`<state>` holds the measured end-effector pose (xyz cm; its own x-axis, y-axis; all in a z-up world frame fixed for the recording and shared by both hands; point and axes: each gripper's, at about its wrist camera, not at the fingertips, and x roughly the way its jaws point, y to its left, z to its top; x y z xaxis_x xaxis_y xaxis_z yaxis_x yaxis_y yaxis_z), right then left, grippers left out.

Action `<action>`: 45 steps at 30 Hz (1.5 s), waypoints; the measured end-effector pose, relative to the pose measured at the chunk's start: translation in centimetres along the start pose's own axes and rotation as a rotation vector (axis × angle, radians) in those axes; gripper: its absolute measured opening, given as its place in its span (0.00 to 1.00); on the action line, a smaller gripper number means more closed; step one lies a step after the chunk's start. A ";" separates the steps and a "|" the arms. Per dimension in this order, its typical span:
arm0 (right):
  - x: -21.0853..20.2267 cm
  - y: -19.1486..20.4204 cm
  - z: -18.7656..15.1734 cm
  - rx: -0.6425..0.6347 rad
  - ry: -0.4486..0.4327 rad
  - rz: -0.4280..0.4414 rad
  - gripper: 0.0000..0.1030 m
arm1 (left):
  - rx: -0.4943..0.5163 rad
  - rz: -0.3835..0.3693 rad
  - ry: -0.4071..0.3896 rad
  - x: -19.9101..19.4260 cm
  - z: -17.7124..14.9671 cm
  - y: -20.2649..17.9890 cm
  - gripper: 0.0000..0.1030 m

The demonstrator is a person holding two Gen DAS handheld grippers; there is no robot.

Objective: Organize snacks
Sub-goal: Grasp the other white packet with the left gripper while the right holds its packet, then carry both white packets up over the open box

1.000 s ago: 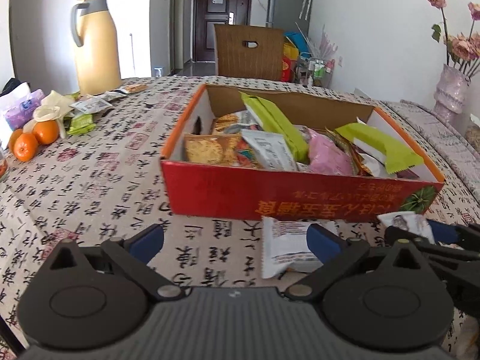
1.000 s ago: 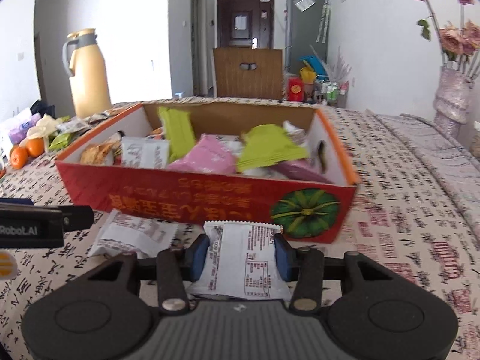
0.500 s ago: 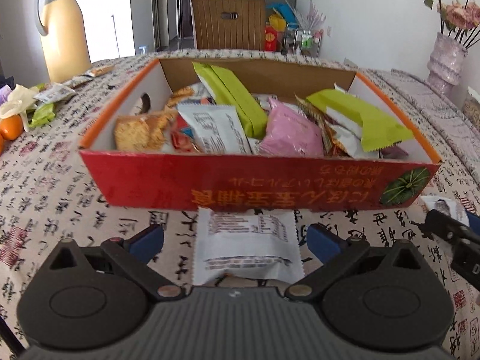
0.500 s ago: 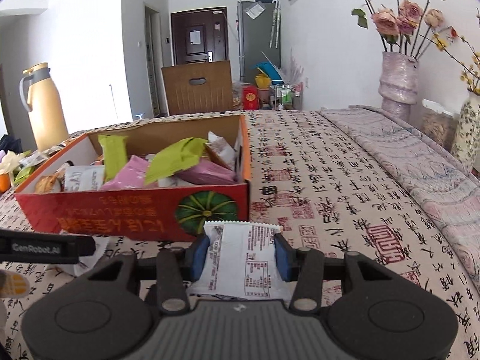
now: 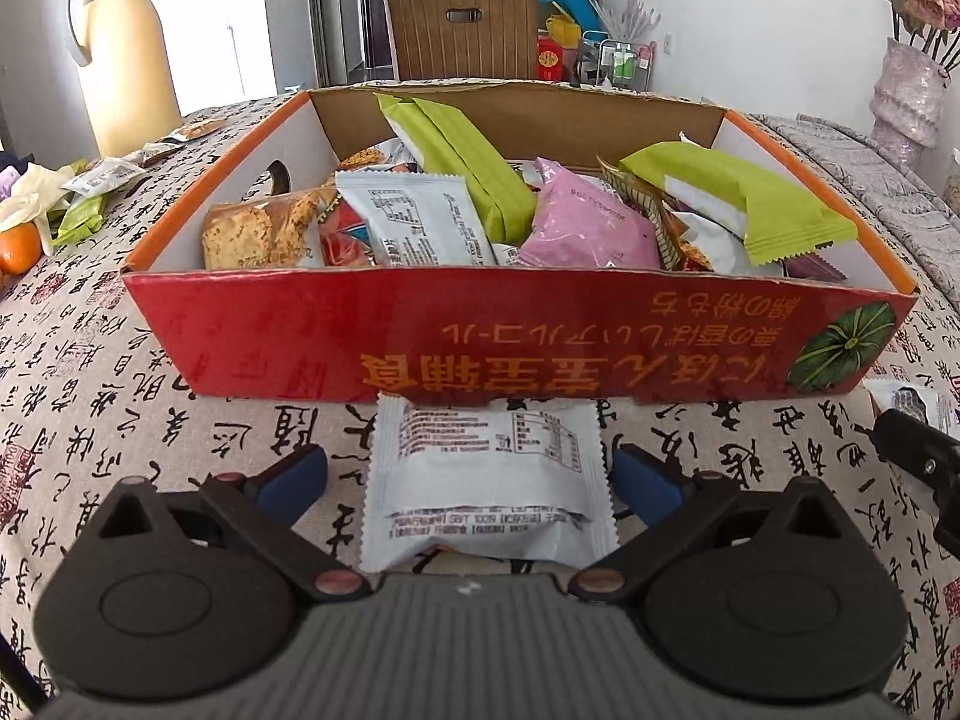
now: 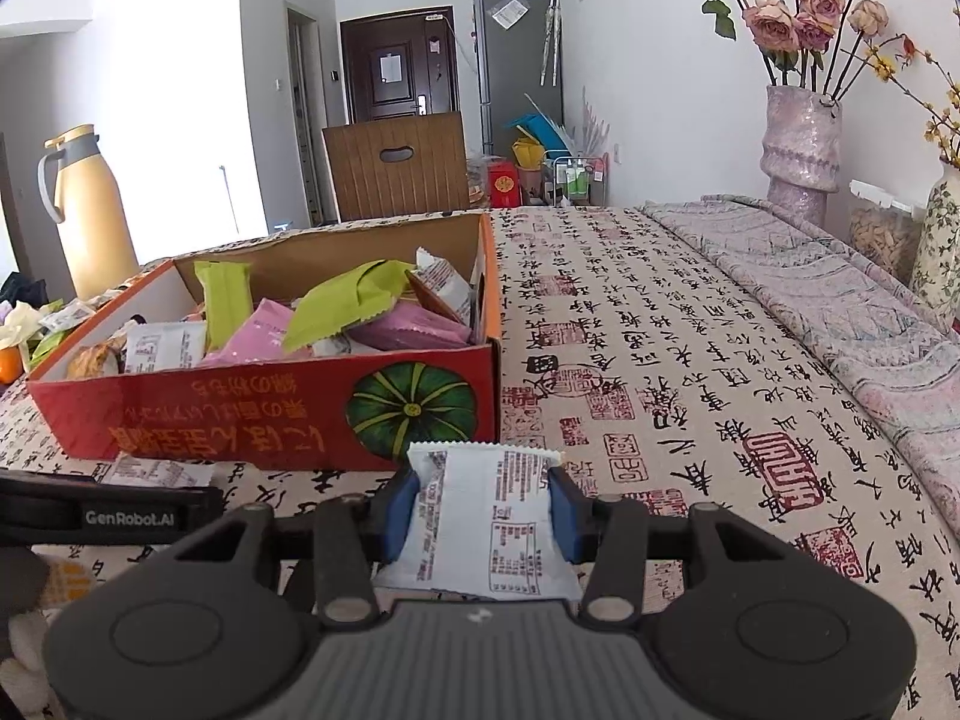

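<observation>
1. While my left gripper (image 5: 468,471) straddles the white packet (image 5: 489,477) lying on the tablecloth (image 5: 150,420) just in front of the red snack box (image 5: 480,336), its blue pads stand well apart on either side, nothing clamped yet. Risk: closing on a flat pouch lying on cloth, the pads could skid over it or pinch the tablecloth too.
2. My right gripper (image 6: 483,516) is clamped on a second white packet (image 6: 489,525), held by its sides near the box's pumpkin corner. Risk: soft pouch buckles and slips out on the lift.
3. Box is already heaped; green wrappers (image 5: 744,204) overhang the rim. Dropping more on top could spill some out.
4. Both grippers sit close together; I judge a clash possible if both go for the box at once.
</observation>
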<state>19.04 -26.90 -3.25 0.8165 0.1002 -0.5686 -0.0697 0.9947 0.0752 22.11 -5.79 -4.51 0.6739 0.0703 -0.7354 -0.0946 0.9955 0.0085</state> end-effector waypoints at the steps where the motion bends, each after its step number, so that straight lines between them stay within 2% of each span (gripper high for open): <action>1: 0.0 0.0 0.0 0.000 0.000 0.001 0.44 | 0.002 0.000 -0.002 -0.1 0.0 0.0 0.97; 7: -0.2 0.2 -0.1 -0.006 0.000 0.007 0.44 | 0.018 -0.020 -0.019 -1.0 -0.3 -0.3 0.77; 11: -0.5 0.5 -0.2 -0.012 -0.002 0.011 0.44 | 0.010 -0.011 -0.024 -1.4 -0.7 0.0 0.75; 13: -0.7 0.7 -0.3 -0.017 -0.003 0.012 0.44 | 0.018 -0.015 -0.035 -1.8 -0.9 0.1 0.67; 19: -1.3 1.2 -0.4 -0.027 -0.010 0.014 0.44 | 0.020 -0.048 -0.064 -3.1 -1.3 0.8 0.53; 29: -2.2 2.0 -0.8 -0.048 -0.014 0.023 0.44 | 0.013 -0.085 -0.133 -5.9 -2.0 2.4 0.52; 34: -2.9 2.5 -1.3 -0.054 -0.015 0.031 0.44 | 0.024 -0.105 -0.193 -7.9 -2.1 3.0 0.52; 45: -4.9 4.2 0.2 -0.073 -0.088 0.055 0.44 | 0.012 -0.111 -0.316 -10.9 -0.1 4.1 0.52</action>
<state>14.86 -23.23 -0.01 0.8573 0.1559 -0.4907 -0.1551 0.9870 0.0426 14.30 -2.44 3.50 0.8739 -0.0240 -0.4855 -0.0006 0.9987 -0.0504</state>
